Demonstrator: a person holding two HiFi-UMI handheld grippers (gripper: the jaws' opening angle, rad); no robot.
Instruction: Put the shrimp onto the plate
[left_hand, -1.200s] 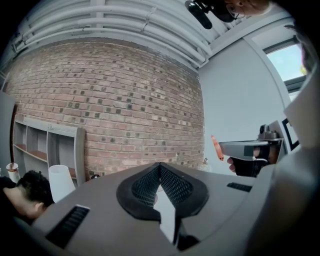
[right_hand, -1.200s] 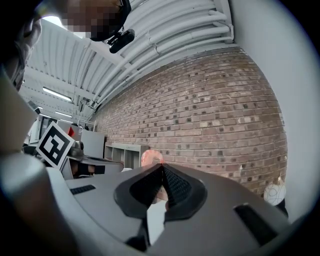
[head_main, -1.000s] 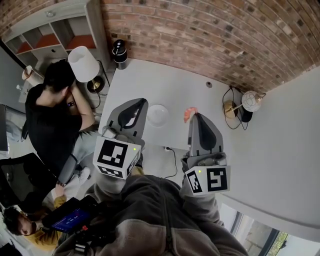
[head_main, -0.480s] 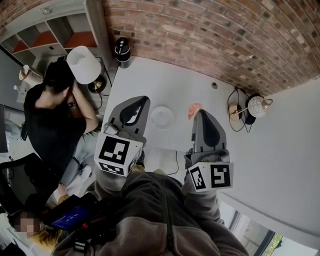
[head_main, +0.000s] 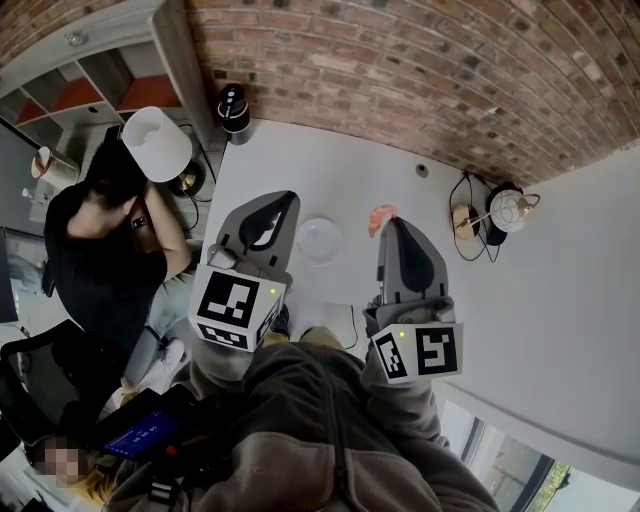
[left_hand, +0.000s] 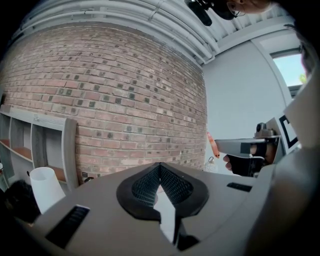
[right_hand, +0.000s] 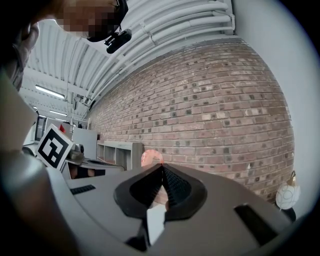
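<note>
In the head view a small white plate (head_main: 318, 240) lies on the white table (head_main: 330, 175), between my two grippers. A pink shrimp (head_main: 381, 216) sticks out from the tip of my right gripper (head_main: 392, 222), which is shut on it just right of the plate and raised off the table. The right gripper view shows the shrimp (right_hand: 150, 158) curling above the closed jaw tips (right_hand: 161, 167). My left gripper (head_main: 288, 198) hovers left of the plate. Its jaws meet at the tip (left_hand: 160, 166) with nothing held. From the left gripper view the shrimp (left_hand: 212, 145) hangs at the other gripper's tip.
A black speaker (head_main: 233, 108) stands at the table's far left corner by the brick wall. A white-shaded lamp (head_main: 155, 142) and a seated person (head_main: 100, 230) are to the left. A brass lamp with a globe (head_main: 505, 208) stands to the right. A cable (head_main: 350, 320) hangs off the near edge.
The head camera has shifted a little. My right gripper stays shut on the shrimp beside the plate, and the left gripper holds its place.
</note>
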